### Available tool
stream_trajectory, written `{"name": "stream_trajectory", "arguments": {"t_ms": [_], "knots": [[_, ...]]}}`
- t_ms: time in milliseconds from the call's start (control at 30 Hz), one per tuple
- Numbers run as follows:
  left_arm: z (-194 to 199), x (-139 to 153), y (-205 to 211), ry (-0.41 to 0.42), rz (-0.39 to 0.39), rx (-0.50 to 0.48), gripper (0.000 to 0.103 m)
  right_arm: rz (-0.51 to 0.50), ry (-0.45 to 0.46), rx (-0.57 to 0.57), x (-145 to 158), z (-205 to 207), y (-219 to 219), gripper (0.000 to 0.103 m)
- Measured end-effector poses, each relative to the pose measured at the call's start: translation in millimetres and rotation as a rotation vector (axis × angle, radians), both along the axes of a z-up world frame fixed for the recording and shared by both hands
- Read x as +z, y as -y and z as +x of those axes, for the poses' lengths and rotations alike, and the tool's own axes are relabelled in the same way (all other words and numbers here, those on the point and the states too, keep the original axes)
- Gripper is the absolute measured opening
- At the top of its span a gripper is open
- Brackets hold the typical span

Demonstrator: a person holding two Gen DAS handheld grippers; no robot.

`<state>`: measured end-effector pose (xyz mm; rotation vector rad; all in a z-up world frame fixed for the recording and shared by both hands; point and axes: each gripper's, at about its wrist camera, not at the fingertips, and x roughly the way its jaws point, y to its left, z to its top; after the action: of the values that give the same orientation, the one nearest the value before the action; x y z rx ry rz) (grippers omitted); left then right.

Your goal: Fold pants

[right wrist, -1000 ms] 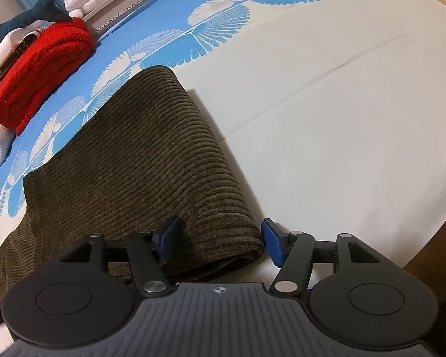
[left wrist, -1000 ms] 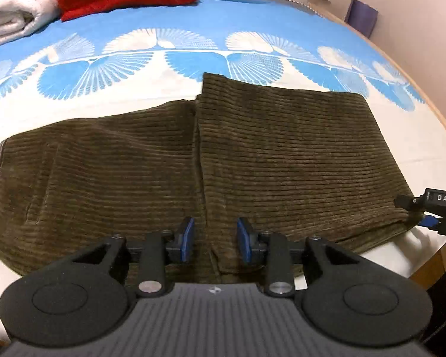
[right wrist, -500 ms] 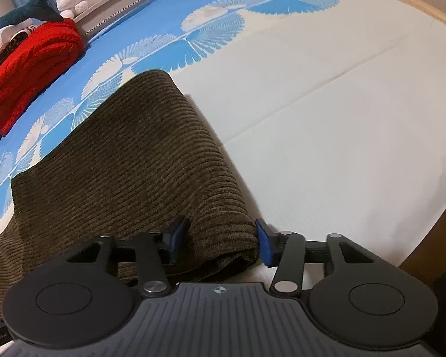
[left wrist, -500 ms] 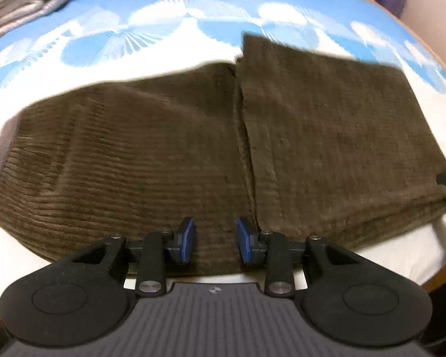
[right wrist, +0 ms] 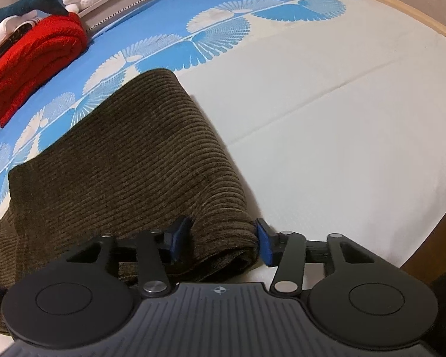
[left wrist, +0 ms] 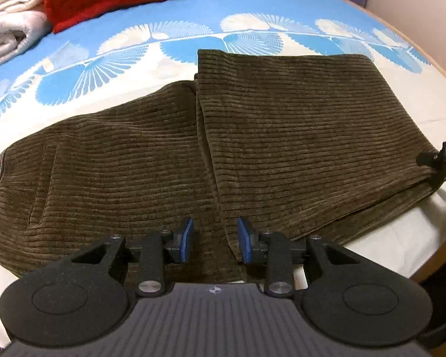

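Blue-and-white fan-patterned bed (left wrist: 252, 6), olive-brown corduroy pants (left wrist: 282, 136) half-folded across it. Left tongs (left wrist: 214, 239) hover apart over the near hem; right tongs (right wrist: 221, 241), jaws just opening wider, straddle the fold's rolled corner, unclamped.

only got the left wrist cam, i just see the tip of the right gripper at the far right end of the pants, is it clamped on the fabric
Observer: Not clamped. The right gripper straddles the rolled fold of the pants; its jaws have just been opening, with the fold between them.
Operator: whats on the bed past that fold
Observer: Only plain white sheet, with a crease line running across it.
Operator: and behind the red blanket
Observer: A dark plush shark lies just behind the red blanket.
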<state>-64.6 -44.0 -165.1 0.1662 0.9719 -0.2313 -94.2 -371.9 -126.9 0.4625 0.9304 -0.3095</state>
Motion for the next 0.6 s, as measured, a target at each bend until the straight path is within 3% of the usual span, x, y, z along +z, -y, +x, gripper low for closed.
{"name": "stream_trajectory", "arguments": {"t_ms": [333,600], "knots": [[4.7,0.1,-2.5,-0.016,-0.016,0.013,0.036,0.009,-0.004,0.005,-2.8,1.1,2.1,0.057],[5.7,-0.6,-2.9,-0.019,-0.024,0.017,0.036,0.001,-0.001,0.011,-2.2,1.0,1.7,0.053]]}}
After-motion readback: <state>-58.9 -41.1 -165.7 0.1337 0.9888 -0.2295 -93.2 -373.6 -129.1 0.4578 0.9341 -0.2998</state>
